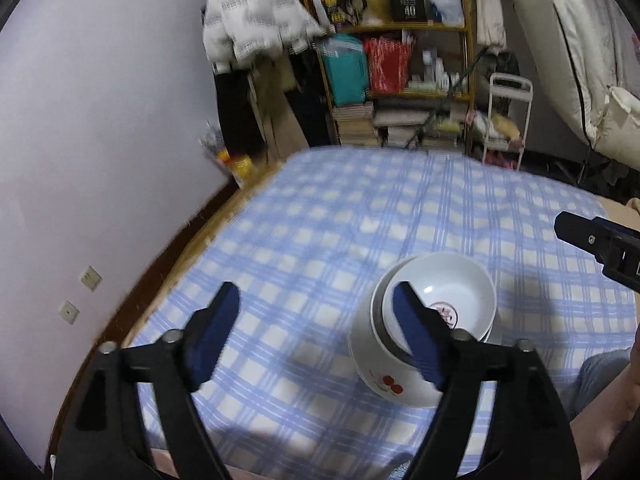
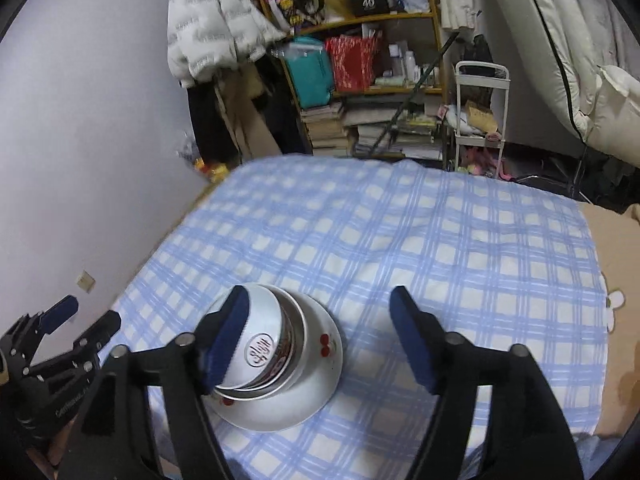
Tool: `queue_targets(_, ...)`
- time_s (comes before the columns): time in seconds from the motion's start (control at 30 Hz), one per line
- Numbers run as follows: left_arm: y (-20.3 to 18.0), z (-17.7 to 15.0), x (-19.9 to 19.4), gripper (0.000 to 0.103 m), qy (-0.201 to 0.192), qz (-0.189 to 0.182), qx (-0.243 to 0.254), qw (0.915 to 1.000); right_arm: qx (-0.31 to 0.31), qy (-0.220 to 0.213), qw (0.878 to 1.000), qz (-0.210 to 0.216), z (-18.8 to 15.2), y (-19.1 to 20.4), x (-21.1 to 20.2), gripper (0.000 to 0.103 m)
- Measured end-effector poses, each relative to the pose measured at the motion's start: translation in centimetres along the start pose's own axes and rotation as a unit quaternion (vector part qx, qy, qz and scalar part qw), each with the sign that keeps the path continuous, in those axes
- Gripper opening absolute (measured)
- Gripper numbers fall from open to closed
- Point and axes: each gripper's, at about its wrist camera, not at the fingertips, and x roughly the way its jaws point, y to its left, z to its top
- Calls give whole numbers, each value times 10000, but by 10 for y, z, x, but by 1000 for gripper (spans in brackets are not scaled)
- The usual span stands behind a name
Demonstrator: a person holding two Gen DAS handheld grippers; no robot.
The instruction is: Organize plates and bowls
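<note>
Grippers x2 [image 1: 316,312] [image 2: 318,316] (open); bowls x3 [image 2: 276,360]

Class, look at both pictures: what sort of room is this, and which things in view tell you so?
Probably a bedroom or small living room at home: a bed with a blue checked sheet, coats hanging on the wall, and a crowded shelf of bags and books.

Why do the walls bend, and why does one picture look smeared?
Both views are fisheye, so the wall and bed edges curve. The left wrist view is motion-blurred: shelf and checked sheet smear. The right wrist view is sharper; the stacked bowls read clearly.
</note>
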Motion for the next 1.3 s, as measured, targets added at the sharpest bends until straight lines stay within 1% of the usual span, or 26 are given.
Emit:
queue_targets(0.07, 0, -2, -12, 85, -243, 131, 31, 9996, 26, -161, 9999, -22, -1, -1, -10, 88)
queue_targets(0.1, 1, -4, -19, 90, -395, 192, 21, 9990, -7, -242, 9997, -42, -2, -1, -15, 94)
queue_targets(0.13, 2, -4, -23, 92, -477, 199, 14, 9987, -46, -289, 9996, -45, -3, -1, -19, 100)
queue_targets(0.2, 4, -6, -31, 97, -629, 191, -51, 9978, -65, -301, 9995, -23, -6, -3, -27, 103)
queue_targets(0.3, 7, -10, -38, 98, -736, 242, -114, 9969, -113, -378, 9992, -105, -11, -3, -33, 103)
queue_targets(0.47, 9, -23, -44, 98, -854, 309, -125, 9958, -463, -891, 9946, -275, -25, 0, -47, 103)
queue_targets(0.57, 9, -27, -38, 98, -737, 186, -137, 9970, -703, -941, 9928, -226, -31, 3, -48, 103)
queue_targets(0.83, 7, -32, -26, 98, -633, 216, -186, 9976, -1055, -1113, 9874, -389, -39, 14, -48, 103)
queue_targets(0.93, 5, -33, -24, 98, -600, 169, -163, 9979, -1084, -1153, 9866, -406, -40, 15, -48, 103)
queue_targets(1.3, 9, -31, -23, 98, -645, 246, -248, 9973, -1112, -1166, 9860, -437, -41, 15, -45, 103)
